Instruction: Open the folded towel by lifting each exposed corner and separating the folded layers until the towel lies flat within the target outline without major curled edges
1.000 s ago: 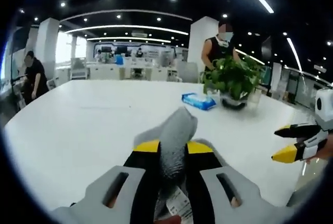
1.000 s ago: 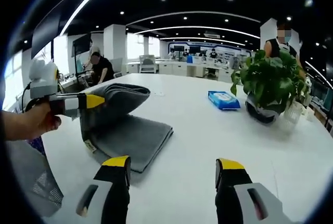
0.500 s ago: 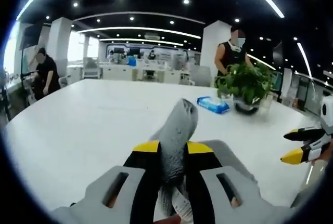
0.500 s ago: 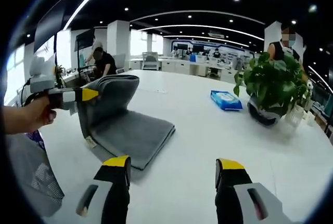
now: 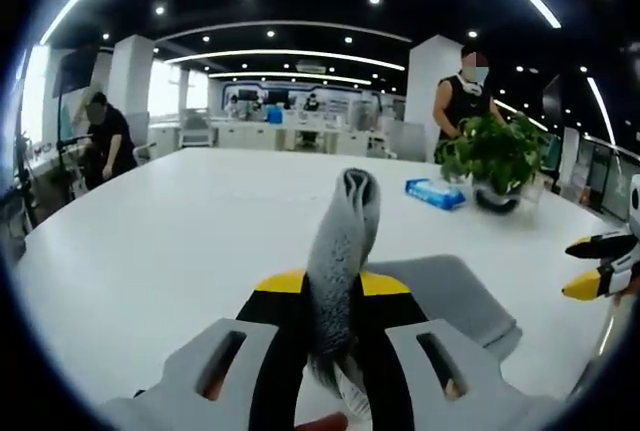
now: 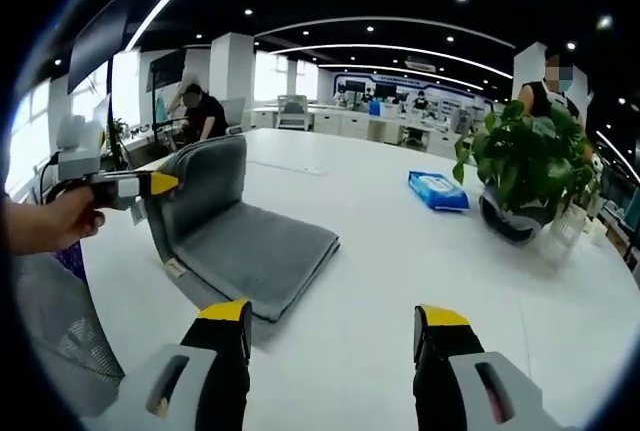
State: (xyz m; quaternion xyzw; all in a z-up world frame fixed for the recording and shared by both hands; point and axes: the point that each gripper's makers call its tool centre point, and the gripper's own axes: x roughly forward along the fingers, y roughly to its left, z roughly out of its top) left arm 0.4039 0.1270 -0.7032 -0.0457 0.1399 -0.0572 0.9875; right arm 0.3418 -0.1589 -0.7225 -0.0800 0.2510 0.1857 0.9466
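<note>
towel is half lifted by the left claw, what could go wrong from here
1. The left claw pinches only a narrow bunch of the grey towel, so the layer could slip free and flop back folded.
2. The right claw is open and off the cloth, so nothing pins the lower layers; the whole towel may drag across the white table.
3. A label hangs at the lifted edge and might snag.

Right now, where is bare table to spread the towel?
Bare table lies between the towel and the plant, and in front of the right gripper. It is crowded by the wipes pack and plant.
</note>
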